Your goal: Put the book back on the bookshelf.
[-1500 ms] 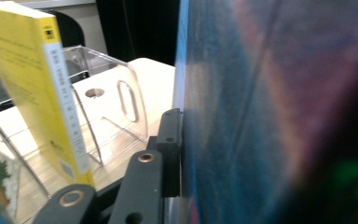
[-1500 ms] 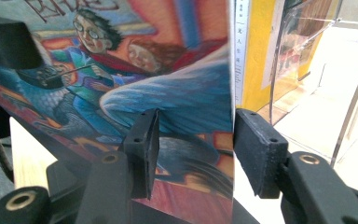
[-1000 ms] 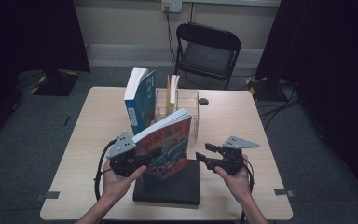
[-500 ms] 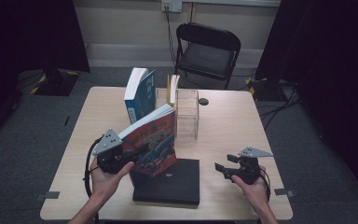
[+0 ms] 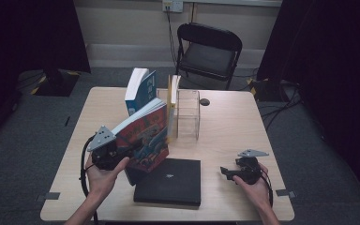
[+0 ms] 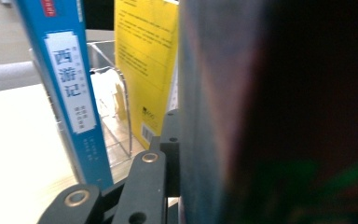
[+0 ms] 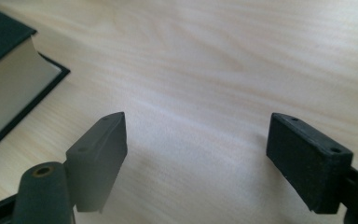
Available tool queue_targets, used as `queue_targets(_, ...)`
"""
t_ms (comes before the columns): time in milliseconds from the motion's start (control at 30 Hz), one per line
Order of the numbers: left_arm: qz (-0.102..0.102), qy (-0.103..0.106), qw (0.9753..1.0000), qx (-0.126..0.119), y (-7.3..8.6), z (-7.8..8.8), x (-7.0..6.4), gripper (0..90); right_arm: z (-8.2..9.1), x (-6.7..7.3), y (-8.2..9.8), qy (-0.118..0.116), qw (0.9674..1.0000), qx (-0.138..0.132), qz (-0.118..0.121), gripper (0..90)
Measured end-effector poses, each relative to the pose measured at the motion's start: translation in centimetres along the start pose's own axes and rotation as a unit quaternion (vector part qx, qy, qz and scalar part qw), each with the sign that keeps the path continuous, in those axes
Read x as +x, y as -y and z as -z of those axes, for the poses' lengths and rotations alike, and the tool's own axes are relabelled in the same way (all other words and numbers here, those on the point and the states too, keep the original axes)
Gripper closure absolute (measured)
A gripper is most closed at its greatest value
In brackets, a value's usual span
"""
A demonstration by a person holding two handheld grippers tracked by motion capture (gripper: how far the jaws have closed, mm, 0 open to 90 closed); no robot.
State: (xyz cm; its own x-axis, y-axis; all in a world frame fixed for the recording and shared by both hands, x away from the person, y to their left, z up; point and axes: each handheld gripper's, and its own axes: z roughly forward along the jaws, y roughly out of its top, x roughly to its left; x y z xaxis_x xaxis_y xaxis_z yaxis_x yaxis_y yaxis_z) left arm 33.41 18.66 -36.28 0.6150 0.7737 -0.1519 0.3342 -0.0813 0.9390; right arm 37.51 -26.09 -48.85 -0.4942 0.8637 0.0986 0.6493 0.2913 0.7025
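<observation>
my left gripper [image 5: 117,152] is clenched on the colourful book [image 5: 143,140], holding it upright off the table [image 5: 225,126], near the clear rack [image 5: 187,112], likely to shelve beside the 2 standing books. my right gripper [image 5: 229,172] has just been opening, nothing between its jaws, beside the black book [image 5: 168,180].

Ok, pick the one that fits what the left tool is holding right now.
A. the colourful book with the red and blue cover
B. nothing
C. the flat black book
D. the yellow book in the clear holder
A: in the high view the left tool is shut on the edge of the colourful book, which stands tilted above the black book lying flat on the table.
</observation>
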Motion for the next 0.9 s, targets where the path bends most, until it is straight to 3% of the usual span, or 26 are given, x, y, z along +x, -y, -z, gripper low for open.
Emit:
queue_targets(167, 0.01, -0.014, 0.9999, -0.002, -0.2, -0.2, 0.4, 74.8, -0.3, 0.4, 0.2, 0.012, 0.9997, 0.007, 0.019, 18.2)
queue_targets(333, 0.008, -0.037, 0.9993, -0.001, -0.6, -0.8, 0.1, 74.7, -0.6, 0.6, 0.9, 0.029, 0.9985, -0.016, 0.043, 17.1)
queue_targets(433, 0.014, -0.039, 0.9991, -0.002, -0.9, -1.2, 0.2, 74.7, -0.6, 0.7, 1.1, 0.031, 0.9984, -0.023, 0.042, 17.0)
queue_targets(667, 0.015, -0.067, 0.9976, 0.006, -1.6, -2.3, 0.2, 74.7, -0.6, 0.7, 1.1, 0.031, 0.9983, -0.023, 0.042, 17.0)
queue_targets(833, 0.014, -0.077, 0.9969, -0.001, -2.0, -3.0, 0.2, 74.8, -0.6, 0.7, 1.1, 0.031, 0.9983, -0.024, 0.042, 17.0)
queue_targets(900, 0.029, -0.078, 0.9965, -0.008, -2.2, -3.2, 0.4, 74.7, -0.6, 0.7, 1.1, 0.031, 0.9983, -0.024, 0.042, 17.0)
